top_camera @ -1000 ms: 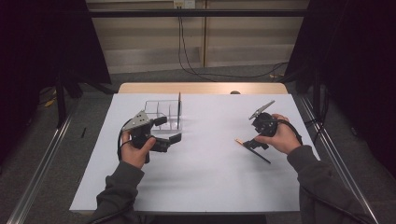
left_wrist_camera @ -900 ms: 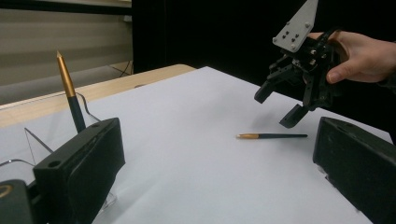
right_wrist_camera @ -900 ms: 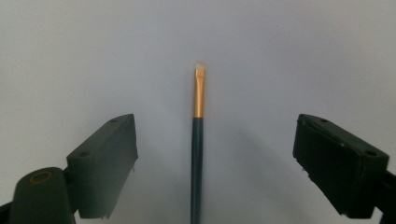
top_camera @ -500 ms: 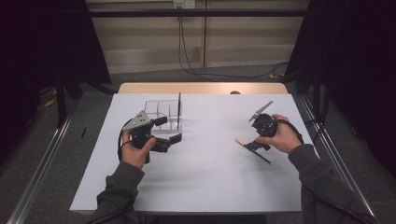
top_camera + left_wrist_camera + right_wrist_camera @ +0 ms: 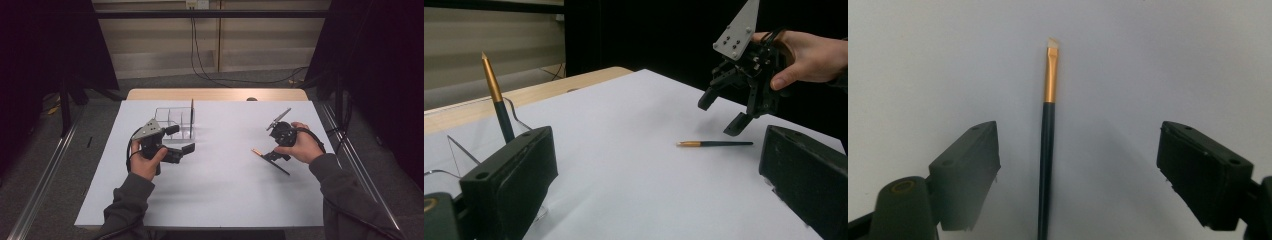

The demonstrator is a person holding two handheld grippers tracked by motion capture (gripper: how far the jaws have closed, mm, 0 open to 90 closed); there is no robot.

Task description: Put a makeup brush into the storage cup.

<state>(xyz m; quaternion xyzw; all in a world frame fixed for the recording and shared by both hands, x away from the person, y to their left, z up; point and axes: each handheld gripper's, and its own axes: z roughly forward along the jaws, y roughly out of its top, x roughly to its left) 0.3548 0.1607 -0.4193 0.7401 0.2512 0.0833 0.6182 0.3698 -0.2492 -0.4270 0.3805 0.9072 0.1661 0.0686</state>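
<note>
On the white table (image 5: 215, 200), a clear organizer (image 5: 175, 121) is sitting; the left gripper (image 5: 179, 142) is hovering just beside it, the right gripper (image 5: 272, 145) well apart over a brush (image 5: 270, 161).

- A table (image 5: 215, 200) with a white top and a bare wooden strip along its far edge.
- A clear compartmented holder (image 5: 172, 120) stands left of centre.
- A slim dark brush (image 5: 270, 161) with a gold ferrule lies flat at the right.
- A small dark object (image 5: 251, 99), too blurred to identify, sits at the far edge.

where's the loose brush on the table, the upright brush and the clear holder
loose brush (image 5: 1050, 80), right gripper view, gold ferrule
upright brush (image 5: 493, 87), left gripper view, gold upper part
clear holder (image 5: 172, 116), high view, back compartment wall
</note>
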